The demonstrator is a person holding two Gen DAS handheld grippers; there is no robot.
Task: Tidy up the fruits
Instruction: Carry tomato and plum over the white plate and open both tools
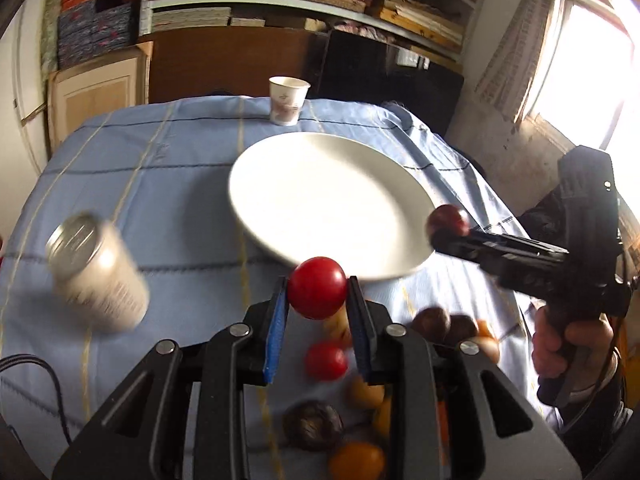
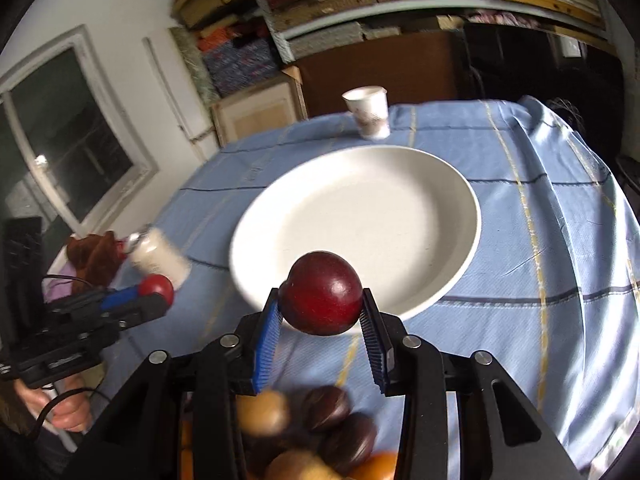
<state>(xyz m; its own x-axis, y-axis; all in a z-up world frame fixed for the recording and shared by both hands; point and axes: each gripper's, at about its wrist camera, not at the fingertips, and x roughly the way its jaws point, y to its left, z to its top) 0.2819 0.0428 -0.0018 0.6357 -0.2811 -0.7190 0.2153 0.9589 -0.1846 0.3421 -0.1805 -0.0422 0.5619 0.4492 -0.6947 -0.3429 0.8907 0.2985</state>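
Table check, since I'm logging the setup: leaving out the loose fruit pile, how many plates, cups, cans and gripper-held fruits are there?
White plate: 1
Paper cup: 1
Drink can: 1
Held fruits: 2, a bright red fruit and a dark red fruit
Total: 5

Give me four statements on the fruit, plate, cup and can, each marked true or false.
1. The left tongs grip a bright red fruit. True.
2. The right tongs are empty. False: they grip a dark red fruit.
3. The white plate holds no fruit. True.
4. The paper cup lies on its side beside the can. False: it stands upright beyond the plate, far from the can.
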